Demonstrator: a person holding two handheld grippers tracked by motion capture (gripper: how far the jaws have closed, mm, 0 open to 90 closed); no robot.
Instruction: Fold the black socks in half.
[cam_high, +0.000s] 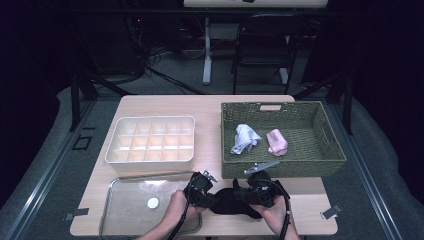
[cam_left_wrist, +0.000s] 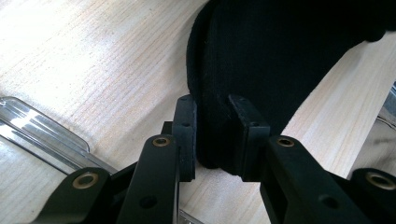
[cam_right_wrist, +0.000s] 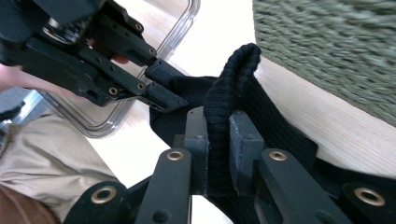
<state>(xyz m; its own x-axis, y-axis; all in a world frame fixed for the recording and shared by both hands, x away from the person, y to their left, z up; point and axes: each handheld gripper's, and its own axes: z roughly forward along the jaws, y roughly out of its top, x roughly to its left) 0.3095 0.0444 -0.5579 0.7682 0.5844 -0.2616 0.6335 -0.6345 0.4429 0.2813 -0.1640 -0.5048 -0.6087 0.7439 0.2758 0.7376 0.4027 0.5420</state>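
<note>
Black knit sock (cam_high: 231, 201) lies on wood counter (cam_high: 165, 102) btwn clear tray (cam_high: 111, 210) & wicker basket (cam_high: 300, 162). L tool (cam_left_wrist: 212, 126) & R tool (cam_right_wrist: 218, 137) both clamped on it, w/ fabric pinched at each end.

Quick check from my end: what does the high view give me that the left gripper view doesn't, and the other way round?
High view alone: the woven basket with a white cloth and a pink cloth inside, the white divided tray, and the right hand-held gripper on the far end of the black cloth.

Left gripper view alone: the left hand-held gripper close up, jaws clamped on the black cloth's folded edge.

Both: the black cloth, the wooden table and the clear tray.
</note>
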